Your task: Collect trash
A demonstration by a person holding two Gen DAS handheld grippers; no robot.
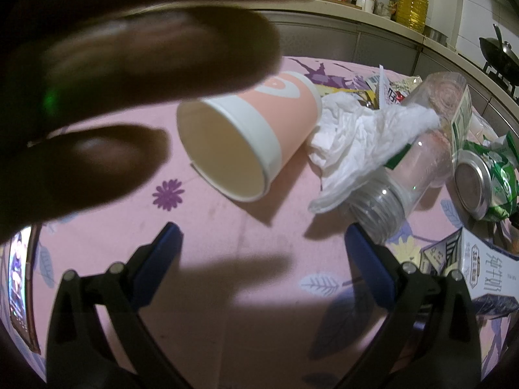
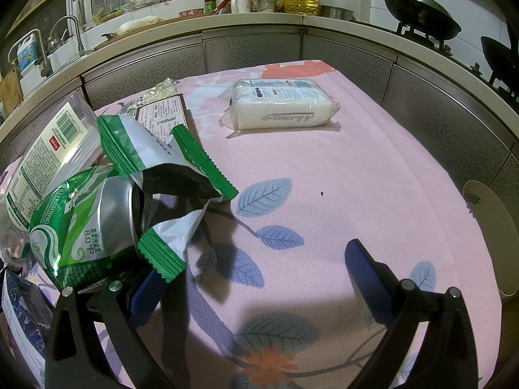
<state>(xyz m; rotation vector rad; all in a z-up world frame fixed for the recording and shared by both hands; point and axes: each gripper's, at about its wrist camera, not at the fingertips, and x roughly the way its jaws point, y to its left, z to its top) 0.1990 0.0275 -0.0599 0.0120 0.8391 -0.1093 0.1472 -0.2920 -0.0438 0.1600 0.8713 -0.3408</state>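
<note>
Both claws, left (image 1: 262,243) and right (image 2: 256,265), spread (empty); one paper cup (image 1: 249,139), one can (image 2: 87,223).

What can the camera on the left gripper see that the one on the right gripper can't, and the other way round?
Only the left wrist view shows the pink paper cup lying on its side, the crumpled white tissue beside it, and blurred fingers of a hand close to the lens. Only the right wrist view shows the white tissue pack, the torn green-and-white wrapper and the sink tap. Both show the green can, the clear plastic bottle, the pink flowered cloth and an open gripper: left, right.
</note>
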